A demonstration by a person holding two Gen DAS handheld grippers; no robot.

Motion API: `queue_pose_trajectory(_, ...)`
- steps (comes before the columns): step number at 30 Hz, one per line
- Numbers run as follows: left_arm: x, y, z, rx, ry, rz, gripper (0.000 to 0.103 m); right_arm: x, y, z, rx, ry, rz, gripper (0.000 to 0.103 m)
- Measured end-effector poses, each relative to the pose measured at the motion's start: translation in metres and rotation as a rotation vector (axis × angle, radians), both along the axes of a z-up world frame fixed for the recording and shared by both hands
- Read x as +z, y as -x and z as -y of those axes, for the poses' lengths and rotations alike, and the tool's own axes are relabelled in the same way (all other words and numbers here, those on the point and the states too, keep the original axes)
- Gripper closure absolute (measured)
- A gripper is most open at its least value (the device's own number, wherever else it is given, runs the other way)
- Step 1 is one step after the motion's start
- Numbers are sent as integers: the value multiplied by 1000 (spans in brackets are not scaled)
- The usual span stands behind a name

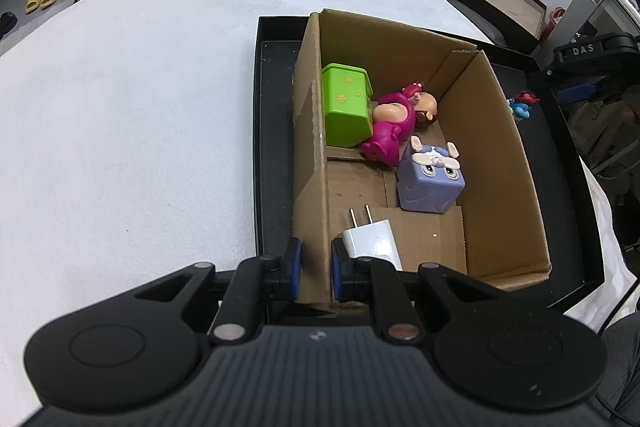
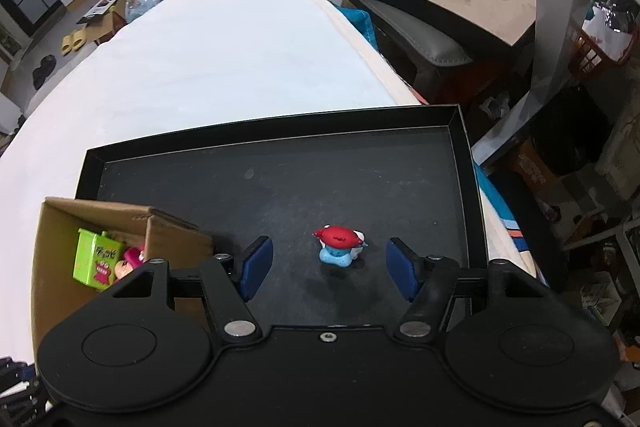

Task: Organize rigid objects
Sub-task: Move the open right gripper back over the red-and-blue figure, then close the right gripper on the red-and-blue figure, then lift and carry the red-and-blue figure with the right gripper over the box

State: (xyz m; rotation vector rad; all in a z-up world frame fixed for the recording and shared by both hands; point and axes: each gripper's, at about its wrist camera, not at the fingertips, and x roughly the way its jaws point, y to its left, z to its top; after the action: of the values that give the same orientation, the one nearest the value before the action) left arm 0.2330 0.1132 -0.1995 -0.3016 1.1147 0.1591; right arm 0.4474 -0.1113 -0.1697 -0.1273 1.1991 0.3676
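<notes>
Cardboard, brown and corrugated, makes up the open box (image 1: 460, 131) that stands in the shallow black rectangular tray (image 2: 280, 187), and the left gripper (image 1: 314, 269) is clamped on the box's near-left wall, 1 blue pad on each face of it. That hold looks meant to steady the box while the other hand loads it.

Inside the box lie 4 things: a lime-green plastic case with orange stars (image 1: 346, 105) at about 11 o'clock, a magenta-suited doll figure (image 1: 394, 125) leaning against it, a lilac cube toy with a rabbit face (image 1: 432, 181) near the centre, and a white 2-pin plug adapter (image 1: 372, 239) at 6 o'clock, just beside the inner pad.

The last loose piece appears to be the small blue figure with a red cap (image 2: 340, 245), standing alone on the tray floor outside the box, toward 3 o'clock from it. The right gripper (image 2: 330, 261) hangs over it with its jaws spread wide, the toy between them but touching neither pad.

To do this well, I would lower until the pads bracket the blue body rather than the cap, which is wider and rounded and may slip. Close squarely and gently, since the figure is light and could tip or skid on the smooth tray. Then lift clear of the cardboard rim before swinging toward 9 o'clock, and release low over the bare floor at the box's near end.
</notes>
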Motion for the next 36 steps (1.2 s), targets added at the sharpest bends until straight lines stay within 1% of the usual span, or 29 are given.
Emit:
queue_pose_trajectory(3, 0, 0, 0, 1, -1, -1, 89, -4, -5, -4, -14, 3, -2, 40)
queue_pose_trajectory(5, 0, 0, 0, 1, -1, -2, 89, -6, -9, -7, -30, 7, -4, 37)
queue_pose_trajectory(8, 0, -1, 0, 1, 2, 0, 89, -9, -14, -11, -48, 14, 1, 36)
queue_pose_trajectory(14, 0, 0, -1, 1, 6, 3, 89, -20, -24, -20, -102, 39, -28, 36)
queue_pose_trajectory(20, 0, 1, -3, 0, 13, 9, 89, -37, -25, -22, -172, 91, -53, 36)
queue_pose_trajectory(25, 0, 1, -4, 0, 19, 12, 89, -47, -21, -18, -213, 95, -64, 37)
queue_pose_trajectory(27, 0, 1, -4, -1, 20, 12, 89, -50, -20, -18, -211, 101, -68, 46)
queue_pose_trajectory(28, 0, 1, -4, -2, 21, 13, 89, -51, -20, -19, -201, 106, -77, 65)
queue_pose_trajectory(31, 0, 1, -5, -1, 23, 14, 88, -48, -14, -28, -137, 148, -49, 65)
queue_pose_trajectory(36, 1, 2, -5, -1, 23, 16, 88, -39, -8, -31, -125, 131, -34, 65)
